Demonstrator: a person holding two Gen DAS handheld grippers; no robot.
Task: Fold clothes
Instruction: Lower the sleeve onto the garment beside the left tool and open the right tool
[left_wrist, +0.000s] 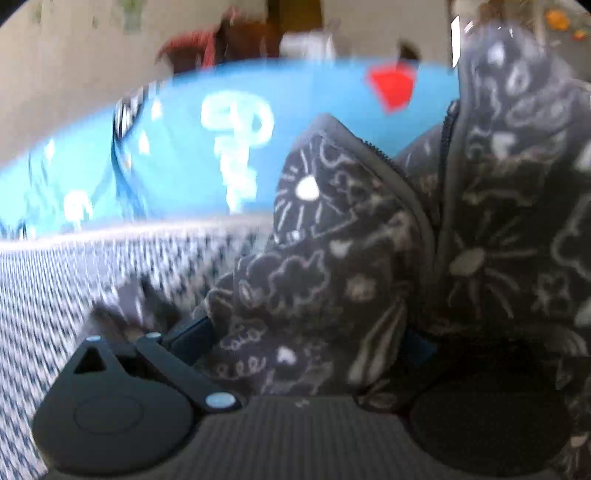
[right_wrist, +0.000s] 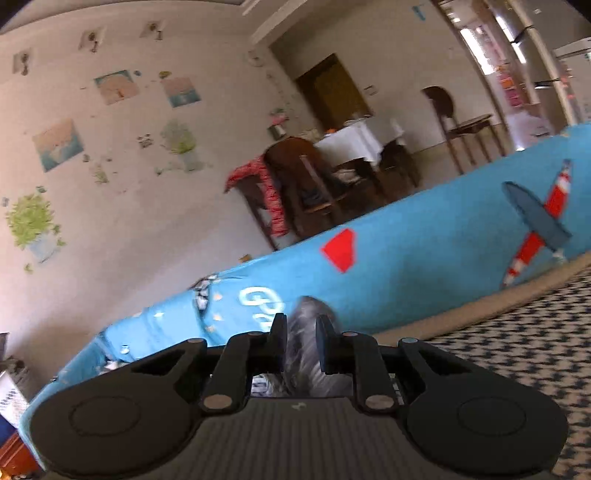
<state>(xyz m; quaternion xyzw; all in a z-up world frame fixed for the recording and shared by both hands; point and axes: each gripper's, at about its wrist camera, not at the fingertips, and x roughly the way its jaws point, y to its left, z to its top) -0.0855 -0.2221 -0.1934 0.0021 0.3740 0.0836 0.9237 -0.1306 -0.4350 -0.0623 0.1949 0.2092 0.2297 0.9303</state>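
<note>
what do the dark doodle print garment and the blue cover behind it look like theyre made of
Dark garment: looks like soft matte knit or fleece, bunching in thick folds, with a zipper; exact fabric unclear.
Blue cover: seems a smooth woven cloth, matte, stretched with small creases and printed shapes.

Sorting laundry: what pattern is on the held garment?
White doodles on dark grey garment; left wrist view.

wall (right_wrist: 122, 192): beige, pictures and plant decals | furniture: dark wooden chairs (right_wrist: 295, 184), white-clothed table (right_wrist: 354, 140) | doorway (right_wrist: 332, 92): dark, beyond table | window (right_wrist: 480, 48): bright, upper right
</note>
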